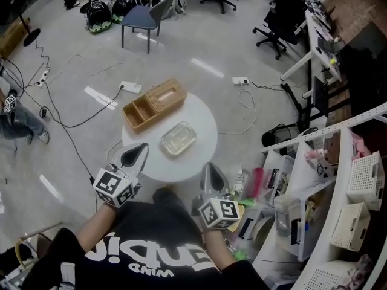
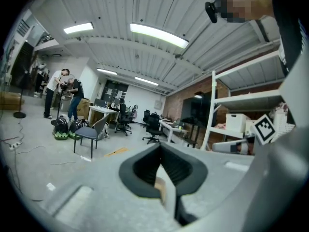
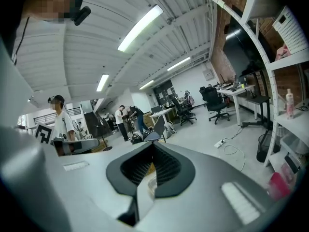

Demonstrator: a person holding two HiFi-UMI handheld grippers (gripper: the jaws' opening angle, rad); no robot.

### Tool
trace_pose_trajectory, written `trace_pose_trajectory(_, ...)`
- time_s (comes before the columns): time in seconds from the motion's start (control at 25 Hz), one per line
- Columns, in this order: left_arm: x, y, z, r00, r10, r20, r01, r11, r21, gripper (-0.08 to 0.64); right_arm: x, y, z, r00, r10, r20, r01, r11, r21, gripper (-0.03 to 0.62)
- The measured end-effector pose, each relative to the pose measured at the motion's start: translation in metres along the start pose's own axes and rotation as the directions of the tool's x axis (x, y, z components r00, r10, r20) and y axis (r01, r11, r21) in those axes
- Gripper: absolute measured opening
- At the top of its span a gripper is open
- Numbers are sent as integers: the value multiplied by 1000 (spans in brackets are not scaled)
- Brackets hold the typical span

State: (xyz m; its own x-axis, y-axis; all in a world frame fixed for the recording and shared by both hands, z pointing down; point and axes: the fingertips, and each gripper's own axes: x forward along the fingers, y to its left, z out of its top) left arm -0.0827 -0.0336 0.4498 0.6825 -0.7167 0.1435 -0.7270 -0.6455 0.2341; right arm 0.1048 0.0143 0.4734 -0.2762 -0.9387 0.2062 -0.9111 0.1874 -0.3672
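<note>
A round white table (image 1: 202, 122) stands in front of me in the head view. On it sit a tan wooden box (image 1: 154, 104) with open compartments and a lid, and a clear plastic container (image 1: 178, 138) nearer to me. My left gripper (image 1: 139, 148) hovers at the table's near left edge, jaws shut and empty. Held at the near right edge, my right gripper (image 1: 210, 168) is also shut and empty. In the left gripper view the left gripper (image 2: 161, 151) has its jaws together at the tip. In the right gripper view the right gripper (image 3: 152, 149) shows the same.
A grey-blue chair (image 1: 145, 17) stands on the floor beyond the table, with helmets (image 1: 112, 8) behind it. Power strips (image 1: 130, 87) and cables lie on the floor. White shelving (image 1: 338, 180) with baskets and clutter crowds the right. Black office chairs (image 1: 278, 20) sit by desks.
</note>
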Motion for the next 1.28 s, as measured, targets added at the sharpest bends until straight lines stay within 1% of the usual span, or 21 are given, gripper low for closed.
trace_pose_trajectory(0.2,34,1,4,1000,17,-2,-17,1000,-19,2,29,-17,15,999,44,-32,-44,999,5,-2)
trace_pose_trajectory(0.32,48,1,7,1000,28,1,-28,999,-39,2,42,-23,19,996,77,-43,-77,997,11,-2)
trace_pose_trajectory(0.4,53,2,6,999,41,-1,-41,998,-38,2,49,-28,18,995,90,-53,-89,996,14,-2)
trace_pose_trajectory(0.52,57,5,6,998,63,-11,-63,998,-20,2,58,-34,17,993,101,-67,-99,995,24,-2)
trace_pose_trajectory(0.68,58,14,2,995,91,-35,-92,996,-14,3,67,-35,13,990,110,-86,-107,994,37,-2)
trace_pose_trajectory(0.8,58,21,-1,995,87,-55,-88,996,-25,5,70,-34,12,991,98,-91,-95,995,38,-2)
trace_pose_trajectory(0.84,59,23,-2,995,78,-65,-80,996,-29,50,71,-33,13,992,90,-91,-87,995,40,-2)
trace_pose_trajectory(1.0,64,33,-11,994,44,-101,-48,998,-42,68,75,-31,15,995,63,-82,-60,997,40,-2)
trace_pose_trajectory(1.08,68,39,-18,993,30,-115,-37,997,-61,105,78,-30,15,996,52,-75,-49,998,39,-2)
trace_pose_trajectory(1.16,73,45,-30,990,14,-143,-27,996,-86,165,82,-29,15,997,41,-71,-39,998,40,-2)
trace_pose_trajectory(1.24,77,50,-42,985,-5,-173,-14,994,-108,208,85,-28,15,997,33,-68,-30,999,39,-2)
trace_pose_trajectory(1.28,80,51,-48,982,-15,-186,-7,993,-116,217,86,-28,15,997,28,-67,-25,999,39,-2)
